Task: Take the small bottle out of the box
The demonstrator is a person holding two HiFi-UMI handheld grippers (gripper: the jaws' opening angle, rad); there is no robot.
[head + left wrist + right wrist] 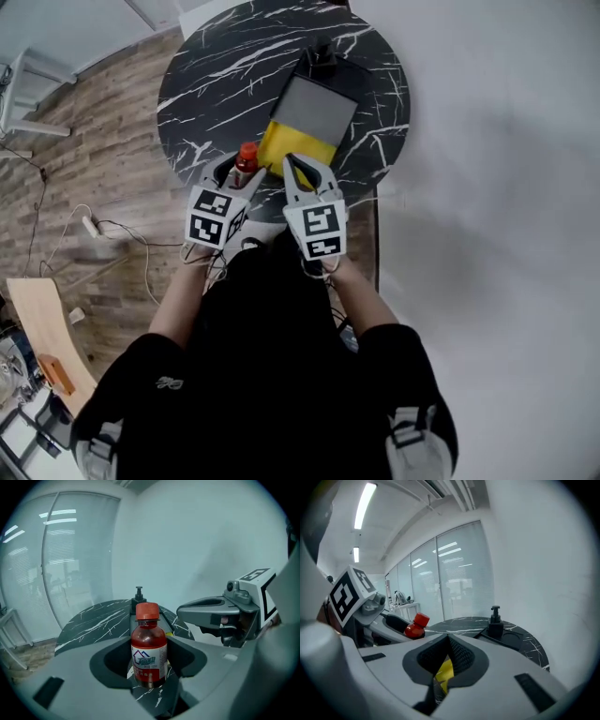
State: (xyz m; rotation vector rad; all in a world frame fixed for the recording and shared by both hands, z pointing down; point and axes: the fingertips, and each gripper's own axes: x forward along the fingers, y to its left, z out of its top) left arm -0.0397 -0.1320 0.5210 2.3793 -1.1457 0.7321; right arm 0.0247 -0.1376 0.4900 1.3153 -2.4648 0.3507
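The left tongs (246, 171) are clamped on the small red bottle with an orange screw cap (149, 651), which stands upright between them. The bottle is outside the black box with a grey panel and yellow end (314, 108), just beside its near left corner, over the round black marble-patterned surface (202, 84). Contact between bottle base and surface cannot be determined. The right tongs (292, 165) are closed on nothing, tips above the yellow end. A black pump dispenser (323, 58) stands at the box's far end.
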